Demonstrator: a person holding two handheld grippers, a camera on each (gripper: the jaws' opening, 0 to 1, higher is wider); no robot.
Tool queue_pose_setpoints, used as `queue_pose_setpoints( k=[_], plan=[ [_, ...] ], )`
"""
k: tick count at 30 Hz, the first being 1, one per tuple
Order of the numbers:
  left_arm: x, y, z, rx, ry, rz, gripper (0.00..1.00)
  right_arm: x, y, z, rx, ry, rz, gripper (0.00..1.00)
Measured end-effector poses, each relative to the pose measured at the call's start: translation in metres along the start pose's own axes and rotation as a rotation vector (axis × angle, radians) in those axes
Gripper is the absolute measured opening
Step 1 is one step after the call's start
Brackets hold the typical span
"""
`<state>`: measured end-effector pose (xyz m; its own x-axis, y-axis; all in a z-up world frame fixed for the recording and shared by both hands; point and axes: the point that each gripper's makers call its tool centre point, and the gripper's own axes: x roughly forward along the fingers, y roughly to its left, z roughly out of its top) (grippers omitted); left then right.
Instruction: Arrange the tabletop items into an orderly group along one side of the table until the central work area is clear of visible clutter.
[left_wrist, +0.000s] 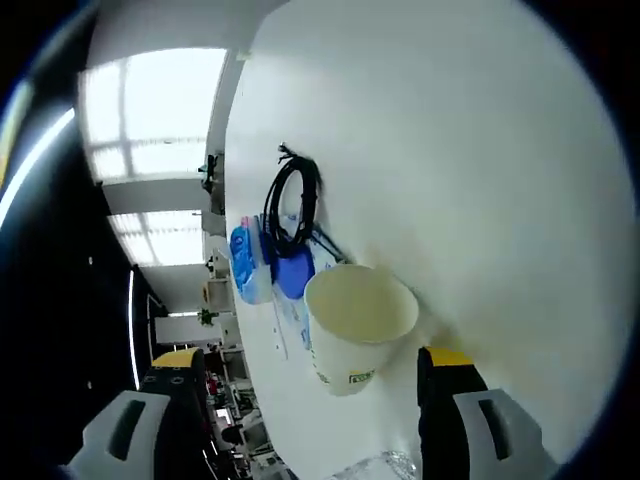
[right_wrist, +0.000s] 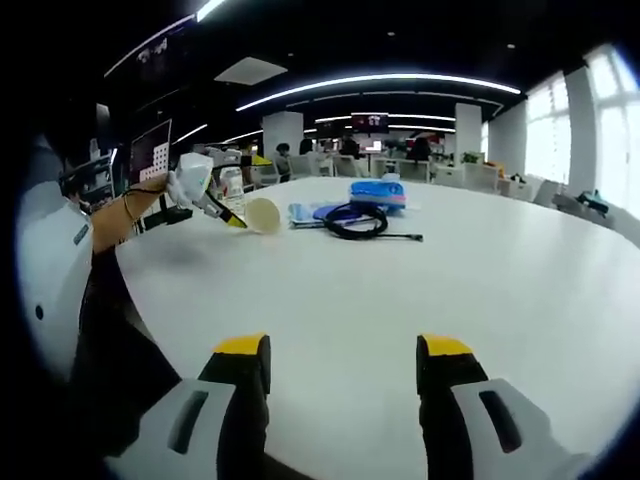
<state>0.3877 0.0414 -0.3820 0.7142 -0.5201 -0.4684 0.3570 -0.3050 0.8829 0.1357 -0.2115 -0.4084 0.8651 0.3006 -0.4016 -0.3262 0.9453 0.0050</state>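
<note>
A cream paper cup (left_wrist: 355, 322) seems to lie on its side on the white table (left_wrist: 470, 150), its mouth turned toward my left gripper (left_wrist: 310, 355). That gripper is open, and the cup sits just ahead between the wide jaws. In the right gripper view the left gripper (right_wrist: 205, 195) hovers at the cup (right_wrist: 264, 215), one yellow tip close to it. Beyond the cup are a black cable coil (left_wrist: 292, 205) (right_wrist: 355, 222), a blue packet (left_wrist: 248, 262) (right_wrist: 378, 193) and a blue round item (left_wrist: 294, 272). My right gripper (right_wrist: 344, 345) stands open over bare table (right_wrist: 400, 290).
A pale sheet (left_wrist: 288, 318) lies beside the cup, and crumpled clear plastic (left_wrist: 375, 468) shows near my left jaws. The person's arm (right_wrist: 120, 215) reaches in from the left. Desks and chairs stand beyond the table's far edge.
</note>
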Motion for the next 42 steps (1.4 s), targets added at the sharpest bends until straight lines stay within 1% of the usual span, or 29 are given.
queue_pose_setpoints(
  k=[2, 3, 6, 8, 12, 14, 20, 24, 27, 31, 36, 42],
  plan=[
    [0.001, -0.002, 0.0, -0.021, 0.007, -0.015, 0.65, 0.0, -0.001, -0.001, 0.004, 0.003, -0.005, 0.56],
    [0.001, -0.003, 0.0, -0.02, 0.008, -0.013, 0.62, 0.0, -0.001, -0.001, 0.005, 0.004, -0.006, 0.56],
    [0.002, -0.004, -0.001, -0.018, 0.016, -0.02, 0.61, -0.001, -0.002, -0.001, 0.011, 0.005, -0.01, 0.56],
    [0.003, -0.007, 0.0, -0.025, 0.011, -0.037, 0.58, -0.001, -0.002, -0.001, 0.012, 0.003, -0.01, 0.56],
    [0.004, -0.014, 0.001, -0.018, 0.014, -0.067, 0.43, -0.001, -0.004, -0.002, 0.018, 0.003, -0.014, 0.56],
    [0.005, -0.015, 0.001, -0.006, 0.022, -0.071, 0.39, -0.002, -0.004, -0.002, 0.018, 0.006, -0.015, 0.56],
    [0.005, -0.016, 0.0, -0.008, 0.026, -0.069, 0.4, -0.002, -0.003, -0.003, 0.022, 0.009, -0.014, 0.56],
    [0.003, -0.012, 0.002, -0.014, 0.012, -0.052, 0.48, -0.006, -0.002, 0.0, 0.016, 0.003, -0.015, 0.55],
    [0.003, -0.011, 0.002, -0.026, 0.005, -0.049, 0.5, -0.007, -0.003, 0.0, 0.013, -0.001, -0.024, 0.55],
    [0.003, -0.014, 0.005, -0.013, -0.006, -0.061, 0.55, -0.007, -0.004, 0.0, 0.014, 0.003, -0.027, 0.55],
    [0.008, -0.02, 0.008, 0.004, -0.009, -0.095, 0.56, -0.006, -0.004, 0.0, 0.011, 0.006, -0.025, 0.55],
    [0.015, -0.017, 0.006, 0.02, -0.005, -0.111, 0.56, -0.008, -0.005, -0.001, 0.016, 0.004, -0.031, 0.55]
  ],
)
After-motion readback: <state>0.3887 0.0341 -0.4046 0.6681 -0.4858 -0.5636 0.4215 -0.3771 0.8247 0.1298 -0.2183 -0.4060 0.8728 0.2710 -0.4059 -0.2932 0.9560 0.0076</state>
